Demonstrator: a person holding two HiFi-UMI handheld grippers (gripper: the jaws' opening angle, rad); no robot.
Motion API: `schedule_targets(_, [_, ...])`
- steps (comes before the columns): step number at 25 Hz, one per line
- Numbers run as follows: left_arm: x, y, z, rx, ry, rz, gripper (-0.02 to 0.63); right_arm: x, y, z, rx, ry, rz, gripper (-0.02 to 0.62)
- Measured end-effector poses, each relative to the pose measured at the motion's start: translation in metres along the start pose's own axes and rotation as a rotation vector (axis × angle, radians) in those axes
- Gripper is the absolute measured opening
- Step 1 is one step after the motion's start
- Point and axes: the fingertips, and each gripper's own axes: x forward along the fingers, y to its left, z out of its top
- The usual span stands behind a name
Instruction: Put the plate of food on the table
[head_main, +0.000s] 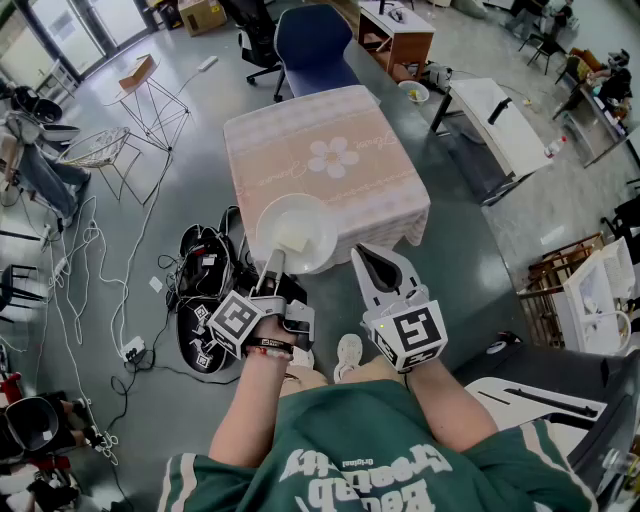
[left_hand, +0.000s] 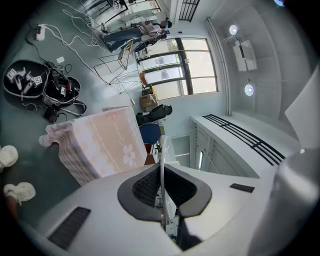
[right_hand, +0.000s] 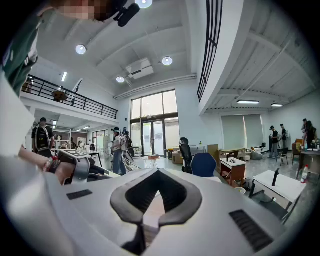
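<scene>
The person stands at the near side of a small square table (head_main: 345, 195) covered with a pink cloth that bears a flower print (head_main: 333, 156). The left gripper (head_main: 272, 264) is clamped on the near rim of a white plate (head_main: 310, 222). In the left gripper view the rim shows edge-on, pinched between the two dark pads. The plate is held level in the air, at the table's near left corner. In the head view it overlaps the edge of the cloth, and whether it touches the cloth cannot be told. A pale piece of food (head_main: 290, 239) lies on the plate.

The right gripper (head_main: 363, 256) hangs just right of the plate, apart from it, its tip pointing toward the table's near edge. Its jaws are together with nothing between them, as the right gripper view shows.

A blue office chair (head_main: 312, 42) stands at the far side of the table. On the grey floor to the left of the table lie black cases (head_main: 205, 290) and loose white cables (head_main: 92, 255), with a wire-frame chair (head_main: 100, 148) farther off. A long white table (head_main: 505, 122) stands to the right, well apart from the pink one. The person wears a green shirt (head_main: 375, 450), and a white shoe (head_main: 348, 354) shows below the grippers.
</scene>
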Motion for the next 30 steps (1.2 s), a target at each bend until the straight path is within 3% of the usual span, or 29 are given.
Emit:
schedule_targets(14, [0.019,0.001,-0.026,-0.002,-0.009,0.008,0.023,-0.008,-0.028,-0.004,0.013,-0.031,0.028,0.015])
schedule_targets(30, [0.029,-0.017,-0.017,0.026,-0.032,-0.030,0.023,0.002,-0.028,0.019,-0.006,-0.102,0.057,0.015])
